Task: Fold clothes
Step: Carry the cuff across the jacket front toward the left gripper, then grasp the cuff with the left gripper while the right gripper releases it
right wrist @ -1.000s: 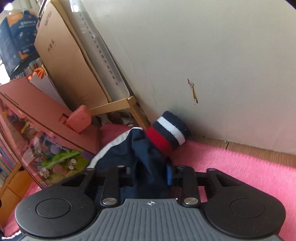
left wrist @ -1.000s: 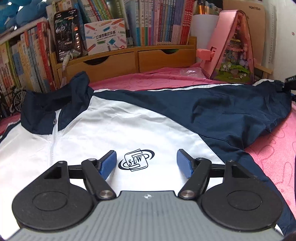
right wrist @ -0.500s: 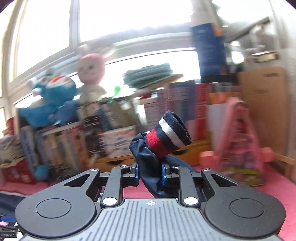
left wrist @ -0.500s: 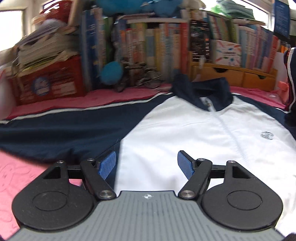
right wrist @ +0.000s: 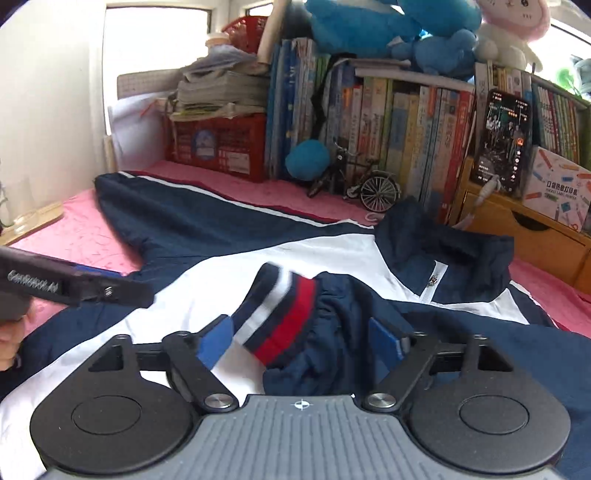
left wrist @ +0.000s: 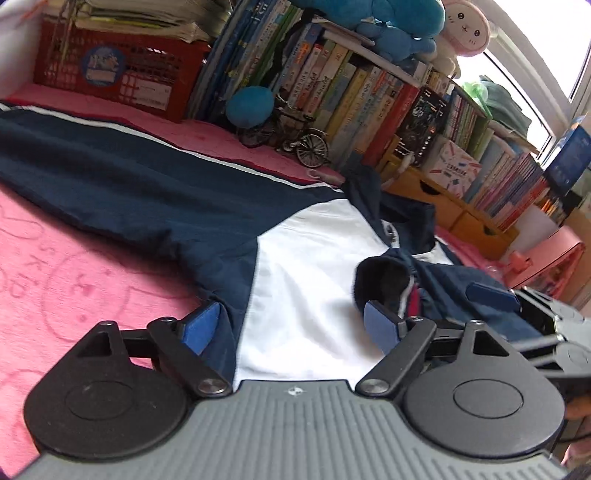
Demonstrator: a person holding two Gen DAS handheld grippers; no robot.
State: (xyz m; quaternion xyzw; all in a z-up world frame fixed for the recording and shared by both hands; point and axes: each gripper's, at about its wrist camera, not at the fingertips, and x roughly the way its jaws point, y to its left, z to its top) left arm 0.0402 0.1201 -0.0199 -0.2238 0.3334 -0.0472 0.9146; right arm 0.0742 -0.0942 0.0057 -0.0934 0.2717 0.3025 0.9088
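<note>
1. a navy and white jacket [right wrist: 314, 258] lies spread front-up on a pink blanket [left wrist: 74, 258], its collar toward a row of books [right wrist: 406, 122] and wooden drawers [right wrist: 535, 236].
2. one sleeve [right wrist: 184, 218] stretches flat across the blanket toward a red crate [right wrist: 218, 144]; the other sleeve is folded across the white chest panel.
3. that folded sleeve ends in a striped cuff [right wrist: 280, 314] of navy, white and red, lying on the white panel below the zip.
4. the right gripper [right wrist: 299, 339] is spread wide, its blue pads either side of the cuff and bunched sleeve fabric; the cuff looks slightly blurred, and i cannot tell whether either pad touches the cloth.
5. the left gripper [left wrist: 291, 328] is also spread wide, low over the jacket's side where the navy panel meets the white; its left pad sits at the navy edge beside the blanket, and its right pad sits just beside the dark opening of the cuff [left wrist: 384, 277].
6. in the left wrist view the right gripper [left wrist: 491, 295] shows at the right edge, by the folded sleeve.
7. a small model bicycle [right wrist: 369, 184] and a blue ball [right wrist: 306, 158] stand in front of the books, with plush toys [right wrist: 388, 22] on top.
</note>
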